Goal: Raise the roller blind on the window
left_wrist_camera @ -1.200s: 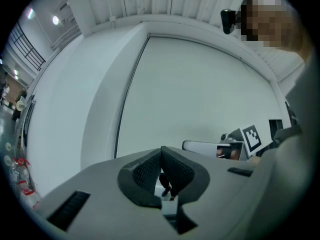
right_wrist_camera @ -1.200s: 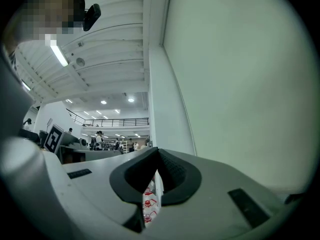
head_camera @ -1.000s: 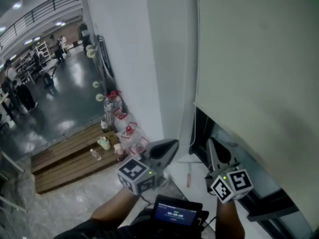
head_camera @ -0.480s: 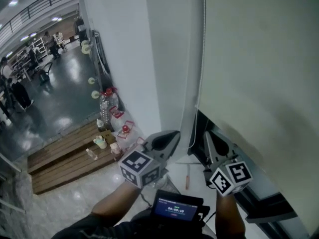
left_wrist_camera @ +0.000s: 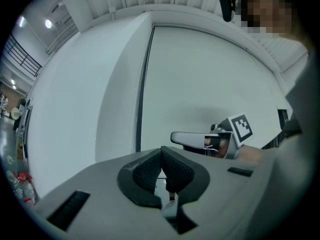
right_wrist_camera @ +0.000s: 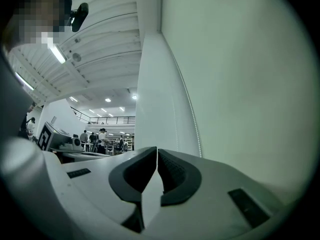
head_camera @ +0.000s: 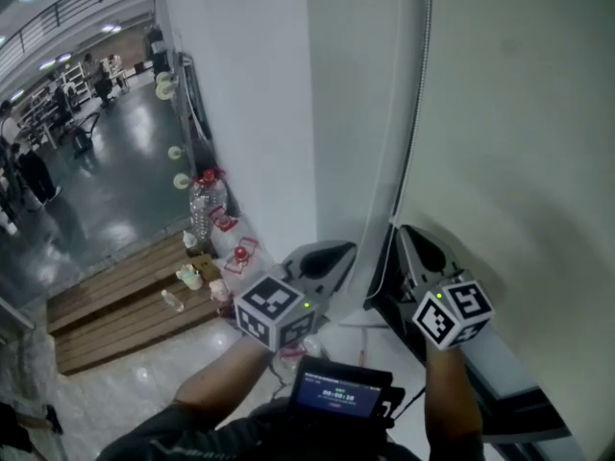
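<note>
Pale roller blind (head_camera: 519,113) hangs near screen (head_camera: 335,393), writing illegible.

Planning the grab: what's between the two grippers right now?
In the head view, the blind's bead chain hangs between the left gripper and the right gripper. The right gripper's fingers have just been opening, with nothing between them.
</note>
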`<state>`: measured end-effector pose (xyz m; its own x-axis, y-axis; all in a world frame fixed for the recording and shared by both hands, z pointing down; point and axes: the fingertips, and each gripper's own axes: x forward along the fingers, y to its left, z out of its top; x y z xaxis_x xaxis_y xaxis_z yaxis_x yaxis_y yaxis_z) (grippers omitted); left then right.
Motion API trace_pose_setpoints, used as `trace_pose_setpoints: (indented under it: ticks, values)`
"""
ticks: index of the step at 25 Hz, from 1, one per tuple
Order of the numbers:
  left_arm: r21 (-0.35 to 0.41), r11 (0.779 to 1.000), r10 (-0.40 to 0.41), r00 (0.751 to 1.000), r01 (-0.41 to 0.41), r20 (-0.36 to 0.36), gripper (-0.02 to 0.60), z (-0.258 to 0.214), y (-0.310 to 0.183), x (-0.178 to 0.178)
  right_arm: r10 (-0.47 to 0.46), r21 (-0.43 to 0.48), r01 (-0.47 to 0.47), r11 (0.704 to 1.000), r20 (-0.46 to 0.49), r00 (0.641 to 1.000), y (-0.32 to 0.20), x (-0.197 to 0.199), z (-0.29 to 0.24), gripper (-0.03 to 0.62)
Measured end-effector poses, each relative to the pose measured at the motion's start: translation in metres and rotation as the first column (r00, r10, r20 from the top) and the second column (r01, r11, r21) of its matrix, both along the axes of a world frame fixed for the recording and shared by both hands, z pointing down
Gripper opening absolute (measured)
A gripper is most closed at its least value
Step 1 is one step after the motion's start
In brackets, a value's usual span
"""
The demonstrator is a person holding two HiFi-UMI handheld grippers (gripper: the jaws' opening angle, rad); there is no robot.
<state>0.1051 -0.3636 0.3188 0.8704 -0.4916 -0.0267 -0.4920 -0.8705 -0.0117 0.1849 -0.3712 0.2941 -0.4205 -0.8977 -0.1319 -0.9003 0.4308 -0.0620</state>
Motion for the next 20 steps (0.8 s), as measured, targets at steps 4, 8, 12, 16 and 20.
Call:
trace_pose_setpoints:
  ticks: [4,8,12,16,20]
  values:
    - [0.012,1.0,-0.001,1.0,0.001,-0.002,-0.008,-0.011,-0.012,0.005,0.007,0.0,-0.007,1.0,-0.05,0.999,-0.032,0.009,-0.025,0.037]
    - [0.003,1.0,0.011,1.0,-0.011,-0.014,-0.008,-0.018,-0.02,0.006,-0.045,0.002,0.046,0.999,-0.06,0.997,-0.062,0.007,-0.05,0.126]
    - [0.017,0.999,0.03,0.999,-0.03,-0.01,-0.008,-0.025,-0.026,0.007,-0.06,-0.009,0.06,0.998,-0.086,0.994,-0.097,0.002,-0.065,0.126]
    - [0.005,0.999,0.045,0.999,-0.045,-0.012,-0.008,-0.027,-0.027,0.007,-0.057,-0.02,0.056,0.998,-0.103,0.993,-0.119,0.001,-0.07,0.126]
    - [0.0,0.999,0.032,0.999,-0.032,-0.021,-0.008,-0.031,-0.027,0.004,-0.059,-0.022,0.057,0.998,-0.119,0.991,-0.134,0.002,-0.076,0.126]
